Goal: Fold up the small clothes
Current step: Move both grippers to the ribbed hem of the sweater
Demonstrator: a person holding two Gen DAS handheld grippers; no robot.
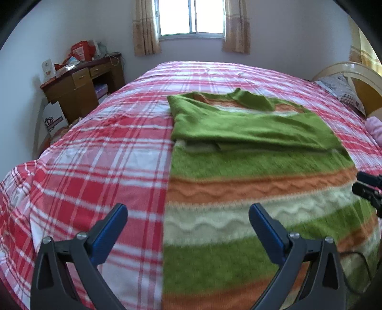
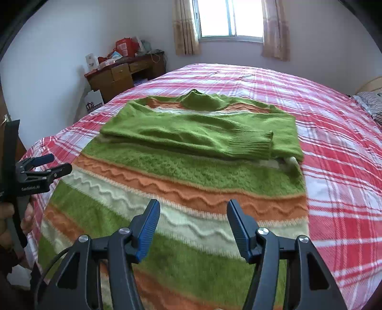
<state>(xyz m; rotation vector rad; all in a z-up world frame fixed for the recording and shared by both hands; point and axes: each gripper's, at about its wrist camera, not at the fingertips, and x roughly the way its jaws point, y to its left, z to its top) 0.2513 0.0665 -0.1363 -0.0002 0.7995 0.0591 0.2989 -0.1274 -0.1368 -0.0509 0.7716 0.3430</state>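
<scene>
A green sweater with orange and white wavy stripes [image 1: 250, 190] lies flat on the bed, both green sleeves folded across its chest [image 2: 203, 133]. My left gripper [image 1: 188, 212] is open and empty, hovering over the sweater's left edge near the hem. My right gripper [image 2: 193, 209] is open and empty above the lower body of the sweater [image 2: 181, 190]. The left gripper also shows at the left of the right wrist view [image 2: 51, 163], and the right gripper's tips show at the right edge of the left wrist view [image 1: 368, 183].
The bed has a red and white plaid cover [image 1: 95, 147]. A wooden desk [image 1: 78, 88] with clutter stands at the far left by the wall. A pillow [image 1: 341, 90] and headboard [image 1: 353, 69] are at the right. A window [image 1: 191, 16] is behind.
</scene>
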